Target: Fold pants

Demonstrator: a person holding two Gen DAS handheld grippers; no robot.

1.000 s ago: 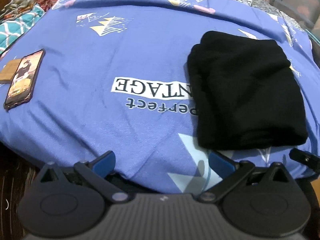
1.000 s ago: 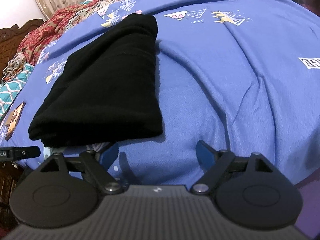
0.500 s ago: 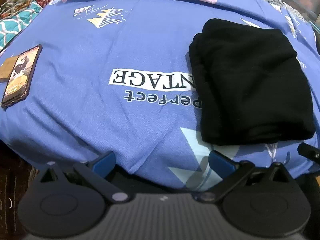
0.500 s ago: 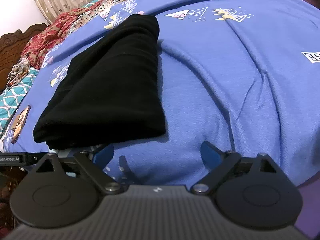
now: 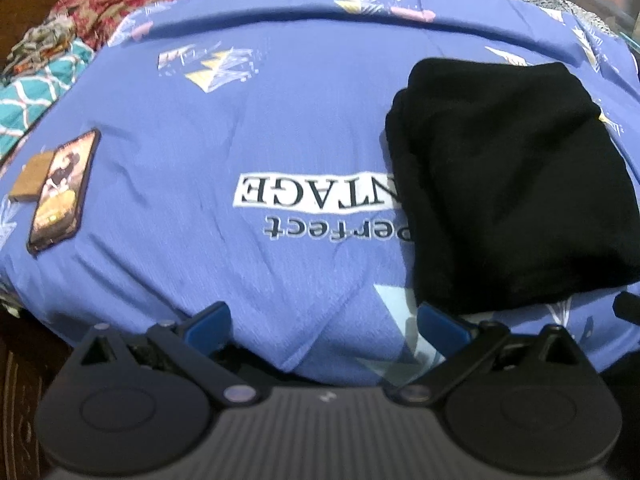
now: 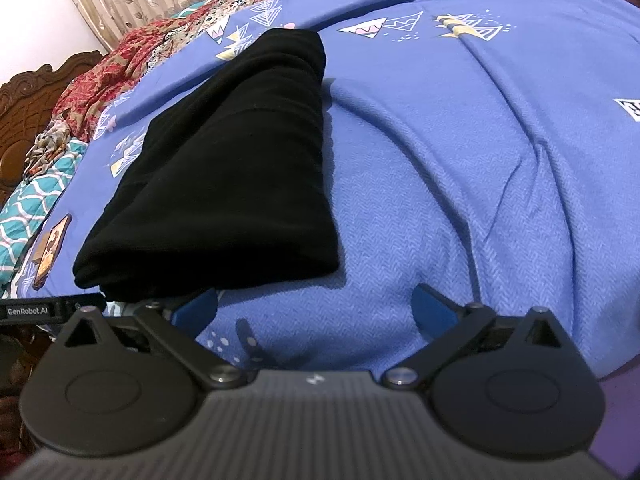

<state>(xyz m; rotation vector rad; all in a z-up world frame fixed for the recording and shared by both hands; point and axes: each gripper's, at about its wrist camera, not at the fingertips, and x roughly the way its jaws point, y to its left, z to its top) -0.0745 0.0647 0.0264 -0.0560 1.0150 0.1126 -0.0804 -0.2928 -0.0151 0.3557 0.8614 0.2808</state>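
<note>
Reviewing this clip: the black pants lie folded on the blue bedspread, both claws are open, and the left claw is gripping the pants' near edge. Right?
Not quite: the left claw grips nothing. The left wrist view shows it open and short of the black pants, which lie folded on the blue bedspread; the right claw is open too.

"GenRobot.AI" on left gripper [image 6: 52,311]; "Perfect" on bedsheet [image 5: 224,152]

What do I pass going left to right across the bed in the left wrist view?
Teal patterned cloth → small brown block → phone → "VINTAGE" print on the blue bedspread → folded black pants.
</note>
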